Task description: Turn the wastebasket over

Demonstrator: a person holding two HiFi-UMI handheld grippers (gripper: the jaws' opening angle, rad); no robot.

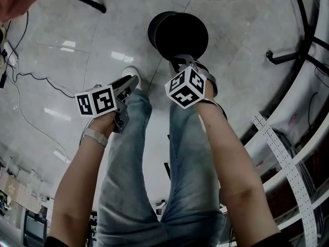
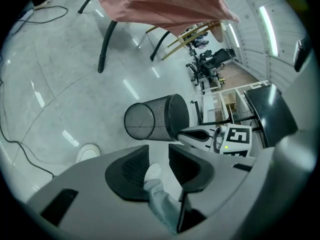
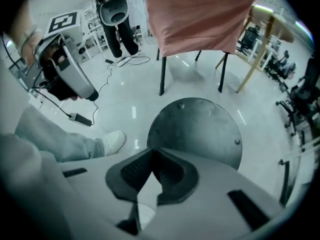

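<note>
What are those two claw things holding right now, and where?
The right gripper has its jaws pinched, it seems, on the bottom rim of the wastebasket. The left gripper holds nothing; its jaws stand apart.

- One black mesh wastebasket (image 1: 178, 35) sat at the upper centre of the head view.
- Two grippers were in the middle of that view: the left gripper (image 1: 129, 82) and the right gripper (image 1: 181, 62).
- Two marker cubes (image 1: 96, 101) showed, one on each gripper.
- Two white shoes (image 2: 87, 151) appeared low in the left gripper view.
- One pink cloth (image 3: 200, 14) filled the top of the right gripper view.
- One power adapter (image 3: 80, 118) lay at that view's left.
</note>
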